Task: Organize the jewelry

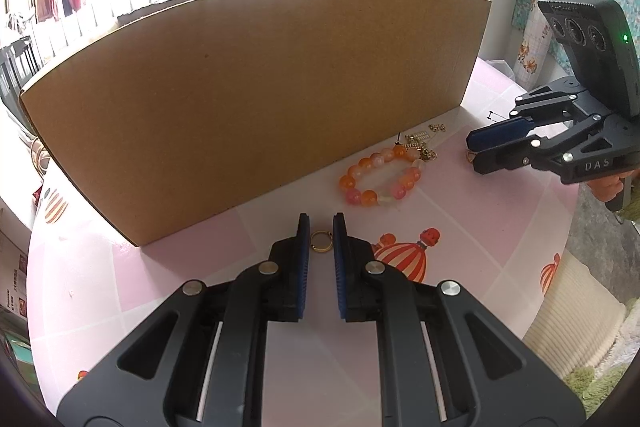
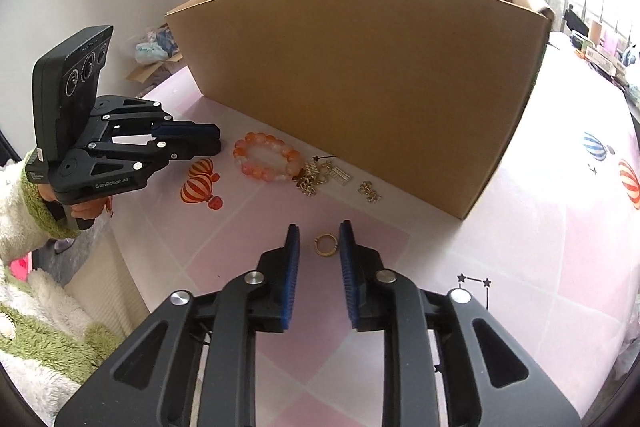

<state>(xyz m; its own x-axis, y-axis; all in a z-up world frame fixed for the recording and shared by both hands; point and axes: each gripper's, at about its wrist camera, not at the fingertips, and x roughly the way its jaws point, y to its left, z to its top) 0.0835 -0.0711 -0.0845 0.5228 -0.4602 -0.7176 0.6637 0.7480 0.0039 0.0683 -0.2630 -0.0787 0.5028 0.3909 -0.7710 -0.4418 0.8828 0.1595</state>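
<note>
By the surface's [image 2: 520, 267] left edge, the left gripper [image 1: 321, 223] pinches a gold ring [image 1: 321, 249] in narrow fingers. A bead bracelet [image 1: 368, 198] and small gold pieces [image 2: 316, 179] hug the cardboard box [image 1: 248, 99] wall, with bare room in front. The right gripper's [image 2: 320, 231] part-open fingers flank a second ring [image 2: 325, 253] lying free.

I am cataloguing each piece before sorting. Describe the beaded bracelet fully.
The beaded bracelet is a closed loop of round, glossy beads, glass or stone by their look, in orange, pink and milky white. It lies flat on the pink tablecloth, just in front of the cardboard box without touching it. At one end it meets a cluster of small gold chain pieces. Nothing else touches it.
</note>
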